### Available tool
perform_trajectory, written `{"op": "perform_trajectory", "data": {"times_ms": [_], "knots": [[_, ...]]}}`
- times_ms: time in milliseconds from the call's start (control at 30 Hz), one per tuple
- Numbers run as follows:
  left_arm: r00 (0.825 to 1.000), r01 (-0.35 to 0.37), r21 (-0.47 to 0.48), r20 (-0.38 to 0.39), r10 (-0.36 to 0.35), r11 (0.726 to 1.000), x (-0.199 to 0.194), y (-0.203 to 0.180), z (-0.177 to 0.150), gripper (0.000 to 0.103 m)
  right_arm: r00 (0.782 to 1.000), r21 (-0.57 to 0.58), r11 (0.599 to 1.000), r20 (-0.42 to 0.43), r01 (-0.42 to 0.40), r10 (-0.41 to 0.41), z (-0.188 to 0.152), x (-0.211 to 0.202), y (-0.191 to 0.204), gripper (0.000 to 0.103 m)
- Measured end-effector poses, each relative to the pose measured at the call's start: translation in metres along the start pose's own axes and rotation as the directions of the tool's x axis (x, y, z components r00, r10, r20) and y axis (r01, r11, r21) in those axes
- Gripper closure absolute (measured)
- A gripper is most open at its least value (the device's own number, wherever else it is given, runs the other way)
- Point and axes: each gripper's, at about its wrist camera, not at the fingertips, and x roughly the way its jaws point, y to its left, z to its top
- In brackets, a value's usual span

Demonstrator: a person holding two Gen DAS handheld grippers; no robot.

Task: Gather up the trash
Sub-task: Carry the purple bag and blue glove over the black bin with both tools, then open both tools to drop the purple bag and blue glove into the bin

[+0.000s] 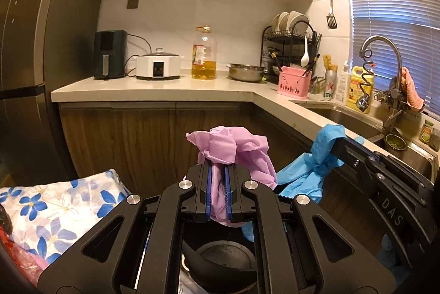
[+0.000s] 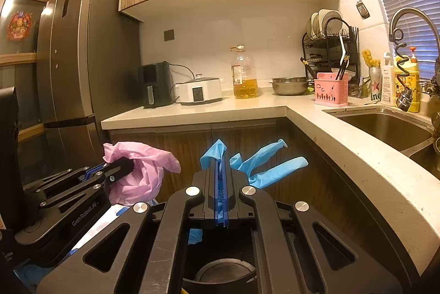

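Left wrist view: at lower centre, left gripper (image 1: 219,189) fingers pinch a pink glove (image 1: 233,151); right gripper (image 2: 220,192) fingers clamp a blue glove (image 2: 264,167), both hanging above a dark bin (image 1: 225,261).

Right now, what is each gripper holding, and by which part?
Left gripper: crumpled pink disposable glove, pinched mid-bunch. Right gripper: blue disposable glove, pinched beside its fingers.
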Motion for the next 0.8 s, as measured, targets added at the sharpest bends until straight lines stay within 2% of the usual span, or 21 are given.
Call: {"op": "perform_trajectory", "data": {"times_ms": [300, 400, 500, 567, 700, 800], "knots": [[0.999, 0.014, 0.003, -0.038, -0.014, 1.0, 0.02, 0.0, -0.005, 0.093, 1.0, -0.003, 1.0, -0.026, -0.002, 0.002, -0.006, 0.014, -0.001, 0.098], [0.998, 0.028, -0.006, -0.051, -0.028, 1.0, 0.024, 0.001, -0.006, 0.087, 1.0, 0.0, 1.0, -0.03, 0.005, -0.005, -0.005, 0.018, -0.004, 0.079], [0.999, 0.021, 0.005, -0.048, -0.021, 1.0, 0.026, 0.0, -0.008, 0.07, 0.999, 0.005, 1.0, -0.032, 0.012, -0.012, -0.006, 0.019, -0.007, 0.077], [0.998, 0.039, -0.004, -0.048, -0.039, 0.999, 0.027, 0.0, -0.009, 0.056, 0.999, 0.012, 1.0, -0.031, 0.014, -0.014, -0.007, 0.019, -0.01, 0.068], [0.998, 0.034, 0.003, -0.049, -0.034, 0.999, 0.028, 0.0, -0.013, 0.048, 0.999, 0.029, 0.999, -0.033, 0.032, -0.031, -0.008, 0.018, -0.016, 0.068], [0.998, 0.023, -0.032, -0.054, -0.024, 0.999, 0.027, 0.009, -0.013, 0.041, 0.999, 0.045, 0.998, -0.038, 0.036, -0.034, -0.01, 0.016, -0.019, 0.066]]}}
